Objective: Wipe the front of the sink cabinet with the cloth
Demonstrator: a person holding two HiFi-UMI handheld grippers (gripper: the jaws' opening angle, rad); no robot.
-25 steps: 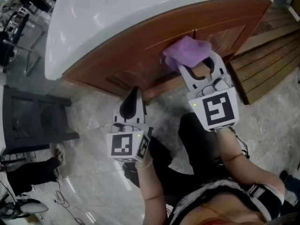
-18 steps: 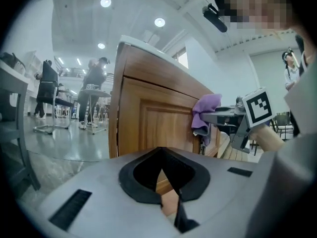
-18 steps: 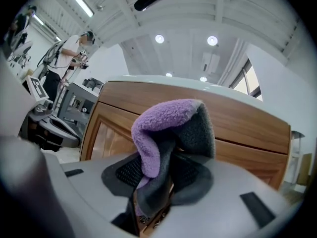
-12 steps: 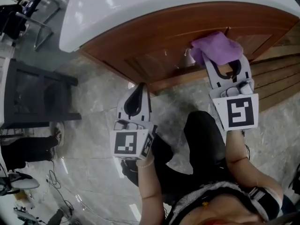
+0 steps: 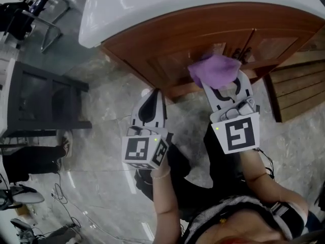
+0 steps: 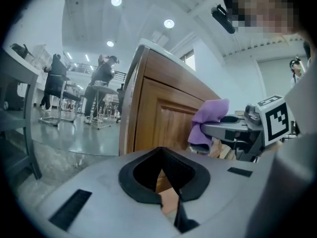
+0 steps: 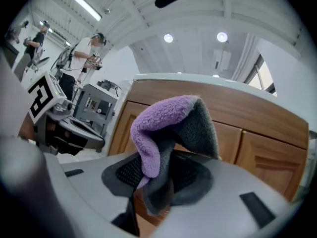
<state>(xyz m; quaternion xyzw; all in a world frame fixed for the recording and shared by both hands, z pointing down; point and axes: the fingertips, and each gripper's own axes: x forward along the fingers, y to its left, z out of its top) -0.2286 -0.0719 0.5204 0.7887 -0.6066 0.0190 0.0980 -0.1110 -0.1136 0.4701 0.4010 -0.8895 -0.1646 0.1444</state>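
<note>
A dark stand (image 5: 45, 103) sits on the marble floor (image 5: 101, 151) at far left; the left tongs (image 5: 154, 93) hang low before the sink cabinet (image 5: 167, 50), pressed together on nothing; further right, the right tongs (image 5: 221, 81) are clamped on the purple cloth (image 5: 214, 69), which is bunched at the cabinet's door front, whether touching I cannot tell; wooden slats (image 5: 299, 93) lie at far right.
</note>
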